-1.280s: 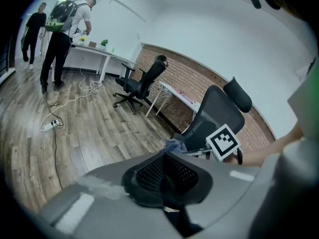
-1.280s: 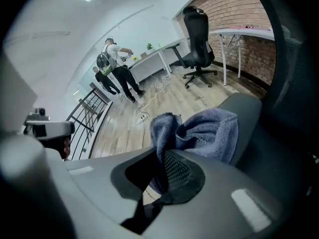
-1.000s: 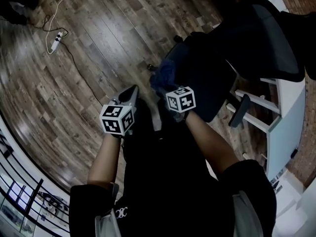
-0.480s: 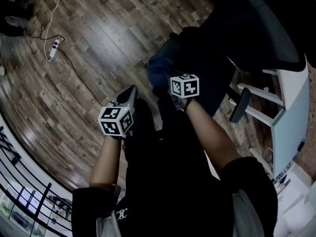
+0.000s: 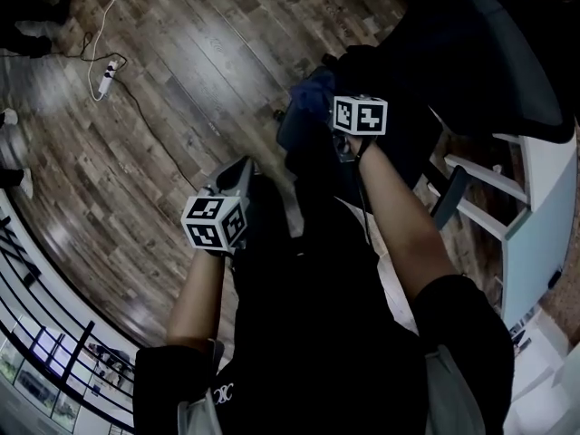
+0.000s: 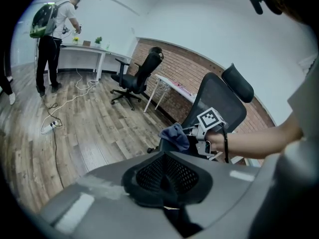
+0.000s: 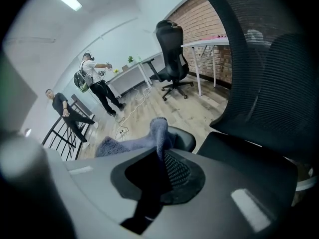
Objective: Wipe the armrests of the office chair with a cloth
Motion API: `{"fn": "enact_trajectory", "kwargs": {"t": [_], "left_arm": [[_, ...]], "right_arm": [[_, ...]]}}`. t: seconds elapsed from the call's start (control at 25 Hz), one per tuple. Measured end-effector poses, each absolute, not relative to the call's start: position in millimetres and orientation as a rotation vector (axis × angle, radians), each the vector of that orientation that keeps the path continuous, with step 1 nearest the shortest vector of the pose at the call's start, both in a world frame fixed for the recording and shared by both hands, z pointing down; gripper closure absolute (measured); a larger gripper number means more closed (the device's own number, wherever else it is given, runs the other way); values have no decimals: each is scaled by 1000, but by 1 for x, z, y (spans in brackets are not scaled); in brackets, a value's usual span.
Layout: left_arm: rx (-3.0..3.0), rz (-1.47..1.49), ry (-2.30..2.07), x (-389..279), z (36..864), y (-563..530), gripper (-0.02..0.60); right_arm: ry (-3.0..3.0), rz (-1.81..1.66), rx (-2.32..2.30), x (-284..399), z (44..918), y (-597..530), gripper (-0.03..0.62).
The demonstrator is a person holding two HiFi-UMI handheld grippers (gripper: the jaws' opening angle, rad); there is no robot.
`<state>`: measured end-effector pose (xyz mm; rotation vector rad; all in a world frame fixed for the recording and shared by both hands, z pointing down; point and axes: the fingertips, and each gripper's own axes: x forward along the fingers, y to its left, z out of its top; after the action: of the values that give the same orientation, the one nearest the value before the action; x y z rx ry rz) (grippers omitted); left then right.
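The black office chair stands ahead of me to the right on the wood floor. My right gripper is shut on a blue cloth. It holds the cloth over the chair's near armrest; whether the cloth touches the armrest I cannot tell. In the right gripper view the cloth rises from the shut jaws, with the armrest pad just beyond it. The left gripper hangs lower left, apart from the chair, shut and holding nothing. From the left gripper view I see the cloth bunched at the right gripper.
The chair's other armrest sticks out beside a white desk. A power strip with its cable lies on the floor at upper left. A second office chair and a person with a backpack are farther off. A railing runs along the lower left.
The right gripper has carried the cloth up and to the right in the head view, along the armrest toward the chair's back. The left gripper has stayed put.
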<state>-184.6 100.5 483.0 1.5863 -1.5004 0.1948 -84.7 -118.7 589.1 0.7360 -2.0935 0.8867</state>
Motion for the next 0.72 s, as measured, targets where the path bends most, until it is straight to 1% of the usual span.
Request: {"fn": "enact_trajectory", "kwargs": {"t": [0.16, 0.4, 0.56, 0.72], "left_arm": [[1578, 204, -1510, -185, 484, 99, 575], [1580, 221, -1507, -180, 487, 95, 575], [1589, 246, -1477, -169, 494, 88, 575], [1612, 275, -1454, -159, 497, 74, 575]], "right_arm": [[-2096, 897, 819, -82, 587, -148, 566], [-2100, 964, 955, -59, 585, -180, 566], [-2139, 1026, 917, -42, 584, -159, 566], [-2212, 1026, 760, -31, 589, -110, 566]]}}
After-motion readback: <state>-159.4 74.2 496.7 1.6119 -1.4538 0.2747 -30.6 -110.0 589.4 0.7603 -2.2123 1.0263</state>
